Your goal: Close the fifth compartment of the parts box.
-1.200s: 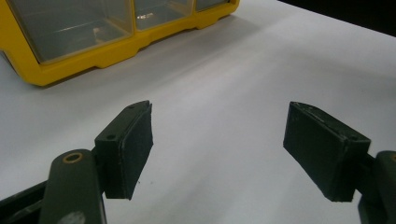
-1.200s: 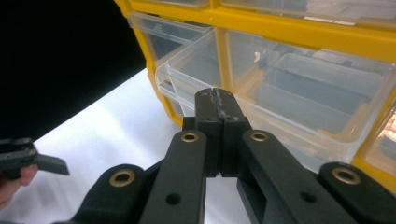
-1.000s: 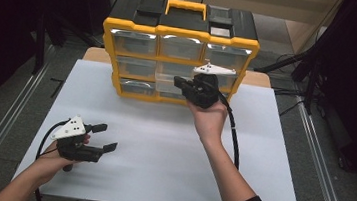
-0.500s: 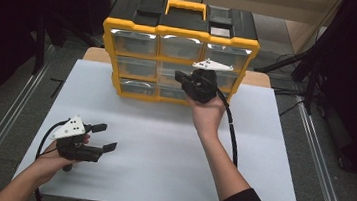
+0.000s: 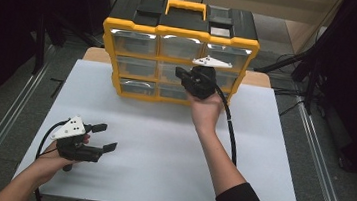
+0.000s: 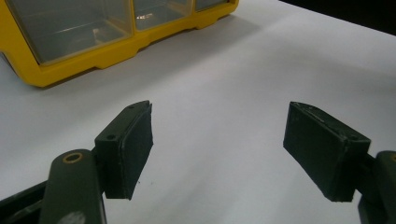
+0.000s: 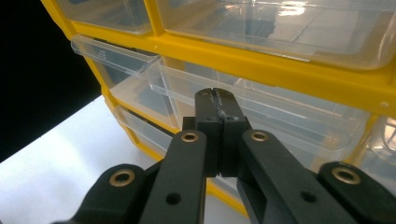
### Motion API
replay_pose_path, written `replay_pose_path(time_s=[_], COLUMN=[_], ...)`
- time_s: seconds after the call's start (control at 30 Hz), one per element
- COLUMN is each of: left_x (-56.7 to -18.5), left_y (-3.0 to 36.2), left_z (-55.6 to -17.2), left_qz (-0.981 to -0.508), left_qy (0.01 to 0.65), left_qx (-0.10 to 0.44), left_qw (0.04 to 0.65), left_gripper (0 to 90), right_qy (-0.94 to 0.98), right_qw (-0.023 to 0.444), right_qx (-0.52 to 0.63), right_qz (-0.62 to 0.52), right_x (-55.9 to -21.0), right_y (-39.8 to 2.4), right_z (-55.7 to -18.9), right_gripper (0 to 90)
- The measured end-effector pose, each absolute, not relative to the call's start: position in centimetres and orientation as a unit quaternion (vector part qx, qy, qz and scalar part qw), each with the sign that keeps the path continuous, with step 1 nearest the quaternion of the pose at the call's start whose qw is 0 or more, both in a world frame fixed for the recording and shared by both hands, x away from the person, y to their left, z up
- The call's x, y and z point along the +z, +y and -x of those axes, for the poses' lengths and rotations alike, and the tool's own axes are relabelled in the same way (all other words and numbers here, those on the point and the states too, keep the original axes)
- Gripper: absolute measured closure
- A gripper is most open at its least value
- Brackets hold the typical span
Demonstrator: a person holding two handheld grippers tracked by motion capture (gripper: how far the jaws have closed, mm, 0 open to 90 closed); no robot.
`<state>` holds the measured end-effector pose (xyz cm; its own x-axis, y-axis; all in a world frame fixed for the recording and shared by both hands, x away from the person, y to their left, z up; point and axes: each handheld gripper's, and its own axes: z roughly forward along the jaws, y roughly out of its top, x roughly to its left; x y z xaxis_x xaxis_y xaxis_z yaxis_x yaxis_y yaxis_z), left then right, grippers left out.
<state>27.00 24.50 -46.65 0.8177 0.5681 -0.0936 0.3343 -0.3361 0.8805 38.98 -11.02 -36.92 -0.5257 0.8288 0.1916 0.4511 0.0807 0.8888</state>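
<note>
Since a second ago, the right tongs [image 5: 183,76] have crept a little upward along the front of the yellow organizer [image 5: 178,55], while the left tongs [image 5: 103,137] have kept their place. Those right tongs are pressed fully together with nothing between them, their tips at the clear middle-row drawer [image 7: 261,109] in the centre column; whether they touch its lip I cannot tell. At their 9 o'clock in the right gripper view, the neighbouring drawer [image 7: 116,60] juts out a little from the frame. The left tongs stand wide apart and hold nothing, low over the white counter [image 5: 161,149] at about 7 o'clock from the organizer and well apart from it. Nothing lies between either pair and the cabinet. The organizer is a boxy plastic case, yellow-framed with a black top and yellow carry handle [image 5: 186,6], holding three rows of three glossy see-through drawers. The tongs' pads [image 6: 135,149] are flat, matt, dark rectangles. A black cable [image 5: 228,131] trails beside the right forearm.
</note>
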Motion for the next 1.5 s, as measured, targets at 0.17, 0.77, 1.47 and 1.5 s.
replay_pose_path(time_s=[0.17,0.77,1.47,1.5], left_x=[-46.7,-46.7,-46.7,-46.7], left_y=[24.5,24.5,24.5,24.5], left_z=[-27.0,-26.9,-27.0,-27.0], left_qz=[-0.808,-0.809,-0.810,-0.811], left_qy=[0.280,0.279,0.280,0.279], left_qx=[0.116,0.116,0.118,0.119], left_qw=[0.505,0.504,0.501,0.501], left_gripper=[24.1,24.1,24.1,24.1], right_qy=[0.711,0.726,0.738,0.738], right_qw=[0.189,0.139,0.122,0.119], right_qx=[0.507,0.542,0.584,0.585], right_qz=[-0.449,-0.400,-0.315,-0.314], right_x=[-37.0,-37.2,-39.6,-39.7], right_y=[-11.0,-12.7,-15.0,-15.2], right_z=[-39.4,-37.4,-32.6,-32.3], right_gripper=[90.0,54.5,27.4,27.1])
